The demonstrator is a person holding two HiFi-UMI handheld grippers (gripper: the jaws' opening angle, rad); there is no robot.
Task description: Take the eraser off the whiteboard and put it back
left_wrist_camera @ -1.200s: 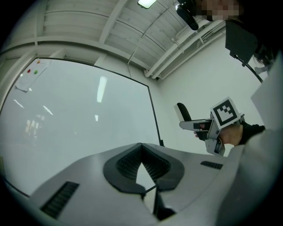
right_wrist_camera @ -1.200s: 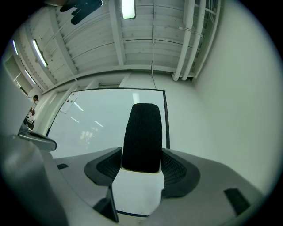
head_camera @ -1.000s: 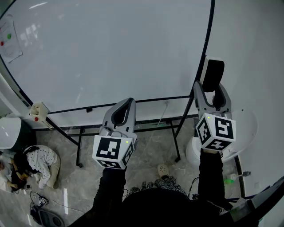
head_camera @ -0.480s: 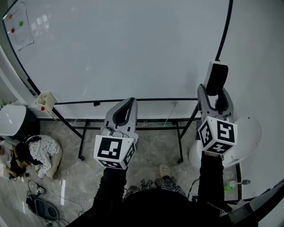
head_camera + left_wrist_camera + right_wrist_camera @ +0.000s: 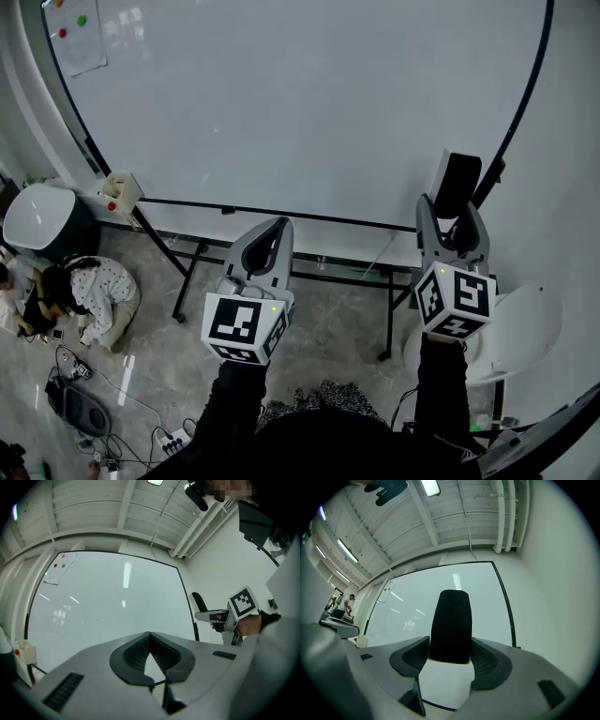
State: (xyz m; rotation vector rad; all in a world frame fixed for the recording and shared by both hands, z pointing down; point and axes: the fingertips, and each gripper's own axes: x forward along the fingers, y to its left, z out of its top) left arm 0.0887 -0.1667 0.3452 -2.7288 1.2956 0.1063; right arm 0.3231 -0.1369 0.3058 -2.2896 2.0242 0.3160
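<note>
The eraser (image 5: 457,173) stands clamped in the right tool (image 5: 452,206), its dark end poking past the tips toward the whiteboard (image 5: 300,103). The left tool (image 5: 275,225) is closed and empty.

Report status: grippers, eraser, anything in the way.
Right hand-held gripper shut on eraser, held clear of whiteboard. Left hand-held gripper shut, empty. Nothing seen between eraser and whiteboard.

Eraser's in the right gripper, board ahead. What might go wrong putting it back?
The eraser juts well past the jaws of the right gripper, gripped only near one end, so pressing it on the whiteboard may lever it loose. It also sits close to the board's black frame and might land on that edge.
</note>
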